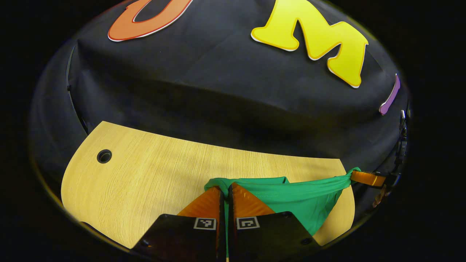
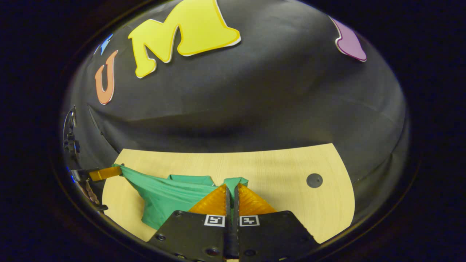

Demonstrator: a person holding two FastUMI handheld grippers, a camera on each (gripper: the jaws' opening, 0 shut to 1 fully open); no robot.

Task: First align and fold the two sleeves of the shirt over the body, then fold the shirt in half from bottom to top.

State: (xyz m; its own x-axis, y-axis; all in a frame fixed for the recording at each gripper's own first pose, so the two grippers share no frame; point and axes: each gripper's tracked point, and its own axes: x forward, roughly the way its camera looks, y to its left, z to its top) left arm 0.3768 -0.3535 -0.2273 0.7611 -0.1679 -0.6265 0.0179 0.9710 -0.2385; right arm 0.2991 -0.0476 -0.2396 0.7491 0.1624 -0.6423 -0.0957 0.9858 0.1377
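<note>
Shirt (image 1: 302, 198), green, hangs stretched above the wooden table (image 1: 145, 174), pinched at one end by the left gripper (image 1: 226, 193) and at the other by the right gripper (image 2: 231, 191), each with its fingers closed tight on a bunch of cloth. Judging from this, it is being lifted or spread; no sleeve fold or bottom-to-top fold can be made out, so the whole task seems left. No brand or readable writing shows on the shirt.

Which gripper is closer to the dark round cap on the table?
Right. The right gripper holds the green shirt beside the cap; the left gripper holds the shirt's other end, farther away.
</note>
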